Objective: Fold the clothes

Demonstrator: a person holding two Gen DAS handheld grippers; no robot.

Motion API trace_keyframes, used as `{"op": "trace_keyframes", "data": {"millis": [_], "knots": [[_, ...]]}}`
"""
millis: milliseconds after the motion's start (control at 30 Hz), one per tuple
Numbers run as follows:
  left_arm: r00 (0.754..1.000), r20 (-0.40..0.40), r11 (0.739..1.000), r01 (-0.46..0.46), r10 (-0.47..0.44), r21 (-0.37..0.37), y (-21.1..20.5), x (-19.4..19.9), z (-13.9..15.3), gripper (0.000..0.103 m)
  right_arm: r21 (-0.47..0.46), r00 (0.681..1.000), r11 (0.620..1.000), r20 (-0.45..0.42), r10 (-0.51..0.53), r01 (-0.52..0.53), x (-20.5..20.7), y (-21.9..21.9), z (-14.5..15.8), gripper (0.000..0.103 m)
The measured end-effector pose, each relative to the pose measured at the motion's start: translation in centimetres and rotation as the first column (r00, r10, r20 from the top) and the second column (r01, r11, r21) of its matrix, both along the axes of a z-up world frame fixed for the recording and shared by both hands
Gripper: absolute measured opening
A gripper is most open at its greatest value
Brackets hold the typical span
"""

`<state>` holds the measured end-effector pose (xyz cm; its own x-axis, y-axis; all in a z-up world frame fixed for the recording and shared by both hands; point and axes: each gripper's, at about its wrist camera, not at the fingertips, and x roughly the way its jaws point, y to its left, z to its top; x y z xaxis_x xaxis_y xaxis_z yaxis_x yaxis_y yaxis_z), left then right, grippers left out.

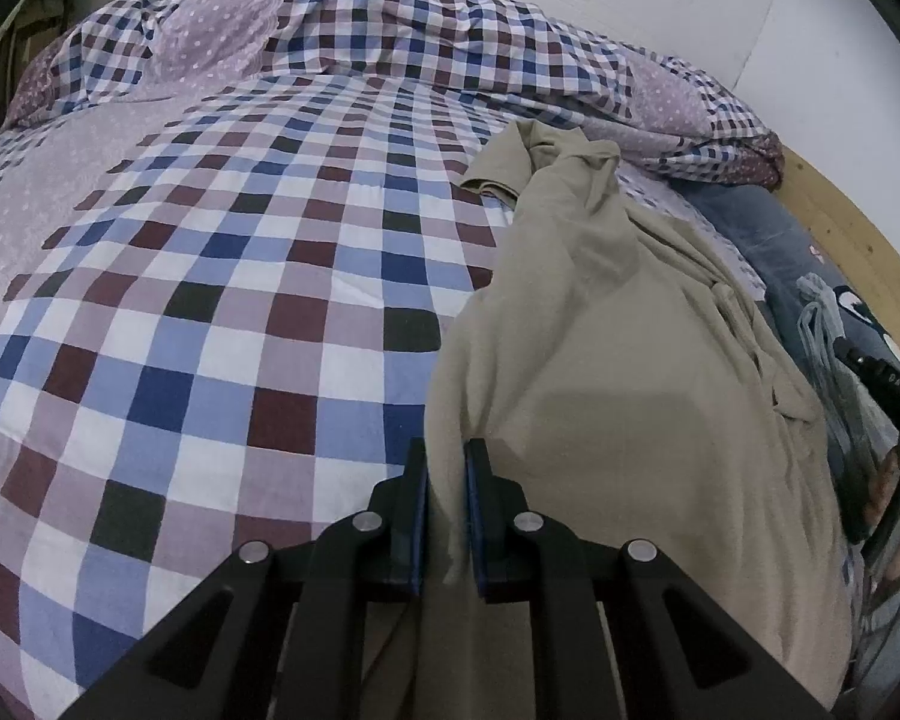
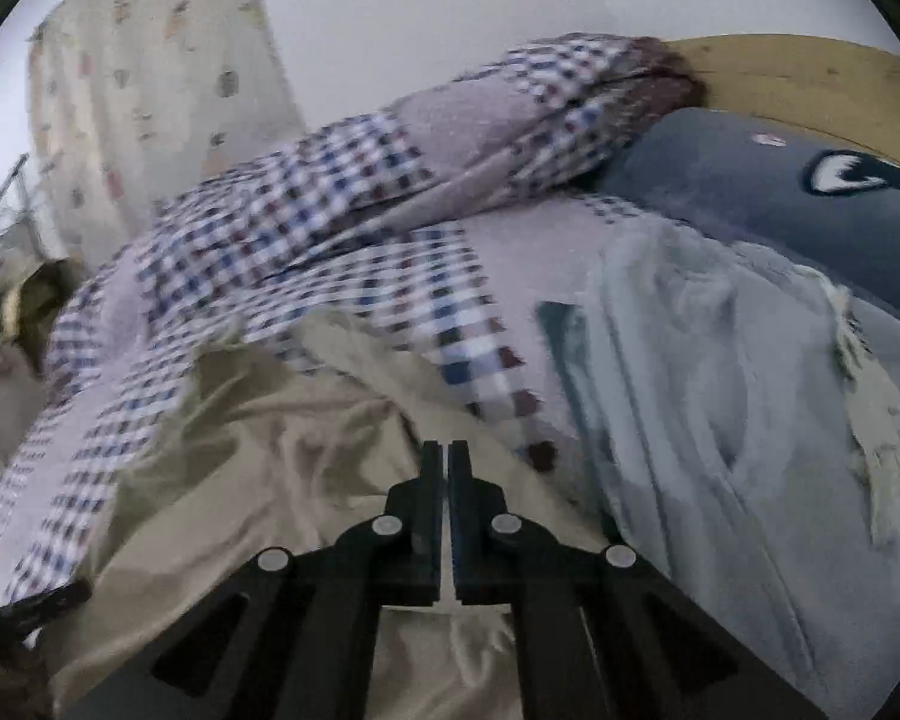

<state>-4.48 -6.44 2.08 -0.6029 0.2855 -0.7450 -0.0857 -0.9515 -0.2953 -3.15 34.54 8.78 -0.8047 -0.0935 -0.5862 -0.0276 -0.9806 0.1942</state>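
Pinching a fold of the beige garment (image 1: 618, 360) between its blue pads, our left gripper (image 1: 447, 480) angles down over the checked bedspread (image 1: 222, 300), the cloth running up between the jaws. The garment lies crumpled along the bedspread's right side, beside a dark blue pillow (image 1: 768, 240). To the right, our right gripper (image 2: 447, 468) tilts down over the same beige cloth (image 2: 282, 438), jaws pressed together with nothing visibly caught; pale blue jeans (image 2: 720, 390) lie just beside it.
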Motion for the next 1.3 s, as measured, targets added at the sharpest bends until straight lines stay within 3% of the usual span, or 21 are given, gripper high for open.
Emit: {"op": "trace_keyframes", "data": {"millis": [133, 200, 267, 733, 800, 833, 867, 900, 1100, 1300], "knots": [[1.000, 0.000, 1.000, 0.000, 0.000, 0.002, 0.0, 0.0, 0.0, 0.011, 0.034, 0.997, 0.998, 0.058, 0.055, -0.057, -1.0, -2.0, -1.8, 0.008], [1.000, 0.001, 1.000, -0.001, 0.001, 0.003, 0.0, 0.1, 0.0, 0.011, 0.081, 0.993, 0.993, 0.088, 0.079, -0.086, -1.5, -3.3, -2.7, 0.021], [1.000, 0.001, 1.000, -0.001, 0.001, 0.005, 0.1, 0.1, -0.1, 0.011, 0.107, 0.990, 0.988, 0.095, 0.101, -0.111, -1.7, -4.3, -3.2, 0.048], [1.000, 0.006, 1.000, 0.004, -0.004, 0.024, -0.3, -0.1, -0.2, 0.011, 0.300, 0.967, 0.933, 0.215, 0.136, -0.198, -3.5, -8.4, -6.7, 0.057], [1.000, 0.006, 1.000, 0.004, -0.005, 0.025, -0.4, -0.1, -0.2, 0.011, 0.288, 0.971, 0.942, 0.209, 0.114, -0.172, -3.5, -7.9, -6.7, 0.054], [1.000, 0.006, 1.000, 0.005, -0.005, 0.026, -0.4, -0.1, -0.2, 0.011, 0.282, 0.973, 0.946, 0.205, 0.102, -0.159, -3.5, -7.6, -6.7, 0.043], [1.000, 0.007, 1.000, 0.005, -0.005, 0.026, -0.4, -0.1, -0.2, 0.011, 0.275, 0.975, 0.950, 0.202, 0.091, -0.145, -3.5, -7.3, -6.7, 0.015], [1.000, 0.007, 1.000, 0.005, -0.005, 0.027, -0.4, -0.1, -0.2, 0.011, 0.259, 0.980, 0.959, 0.185, 0.066, -0.114, -3.3, -6.6, -6.3, 0.003], [1.000, 0.007, 1.000, 0.005, -0.005, 0.025, -0.4, -0.1, -0.1, 0.011, 0.135, 0.996, 0.988, 0.045, -0.079, 0.072, -1.5, -2.1, -2.9, 0.001], [1.000, 0.006, 1.000, 0.005, -0.005, 0.019, -0.4, -0.1, -0.2, 0.011, -0.036, 0.982, 0.984, -0.058, -0.177, 0.175, 0.6, 2.0, 0.7, 0.001]]}}
